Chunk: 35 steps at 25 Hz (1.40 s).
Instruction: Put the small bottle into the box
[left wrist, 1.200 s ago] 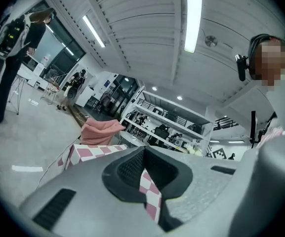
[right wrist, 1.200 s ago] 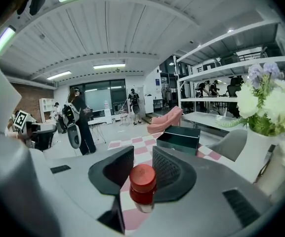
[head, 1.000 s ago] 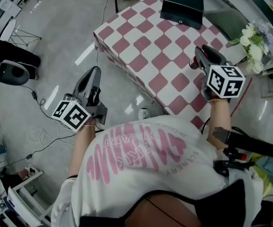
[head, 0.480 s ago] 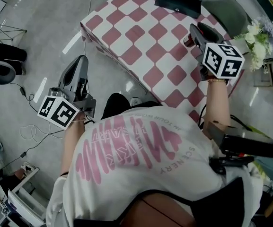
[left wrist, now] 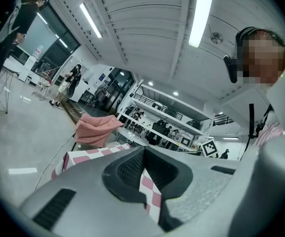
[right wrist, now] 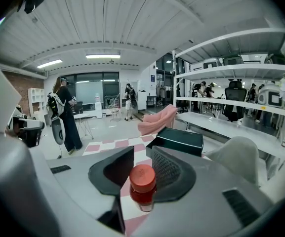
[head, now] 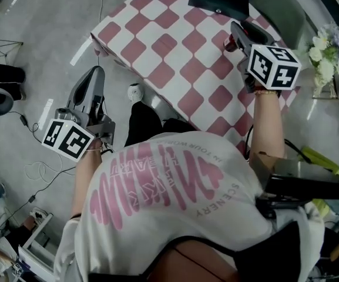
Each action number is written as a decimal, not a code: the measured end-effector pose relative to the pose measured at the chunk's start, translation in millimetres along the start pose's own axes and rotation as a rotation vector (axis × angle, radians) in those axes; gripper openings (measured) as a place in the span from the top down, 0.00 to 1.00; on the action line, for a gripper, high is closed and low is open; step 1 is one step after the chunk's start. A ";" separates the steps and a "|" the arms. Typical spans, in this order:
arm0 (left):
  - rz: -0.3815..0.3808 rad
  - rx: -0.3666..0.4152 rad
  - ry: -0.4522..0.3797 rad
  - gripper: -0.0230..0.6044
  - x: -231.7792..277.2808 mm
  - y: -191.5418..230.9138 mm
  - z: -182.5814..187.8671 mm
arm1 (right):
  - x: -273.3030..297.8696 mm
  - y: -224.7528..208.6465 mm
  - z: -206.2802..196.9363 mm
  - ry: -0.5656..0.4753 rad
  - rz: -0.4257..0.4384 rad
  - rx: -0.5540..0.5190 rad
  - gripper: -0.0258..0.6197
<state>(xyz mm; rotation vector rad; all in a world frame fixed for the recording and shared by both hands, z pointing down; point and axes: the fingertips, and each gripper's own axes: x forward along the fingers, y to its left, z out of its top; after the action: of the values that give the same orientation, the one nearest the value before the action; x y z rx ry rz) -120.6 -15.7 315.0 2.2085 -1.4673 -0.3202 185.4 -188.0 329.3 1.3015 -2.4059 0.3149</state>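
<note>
One small bottle point(right wrist: 142, 186), red-capped with a clear body, stands upright between the fingers of the right gripper point(right wrist: 135, 171), which pinch it at the sides below the cap. The hold looks the same as a second ago. It is carried in the air above the pink-and-white checked worktop point(head: 175, 57), not yet in the box point(right wrist: 177, 141).

What has changed is the distance. Over the last second the person has stepped in, one leg now showing beside the worktop's edge, and the right gripper has moved up the checked cloth, so its tip sits near the dark box at the far end. The box looks shut, lid down, with a small catch on its near face.

The left gripper point(left wrist: 143, 169) still hangs over the floor off the worktop's left edge, its fingers drawn together at the tips with nothing between them. The carry seems nearly finished, and that free gripper will likely be needed for the lid.
</note>
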 end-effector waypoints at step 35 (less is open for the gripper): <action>-0.075 0.009 0.142 0.95 135.7 163.9 57.6 | 185.0 -90.4 57.1 0.059 -0.243 0.039 0.78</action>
<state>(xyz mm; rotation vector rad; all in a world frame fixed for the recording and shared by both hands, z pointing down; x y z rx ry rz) -223.1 -206.6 355.5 2.2480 -1.3154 -0.1781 156.6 -397.5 359.5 1.5601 -2.1738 0.3263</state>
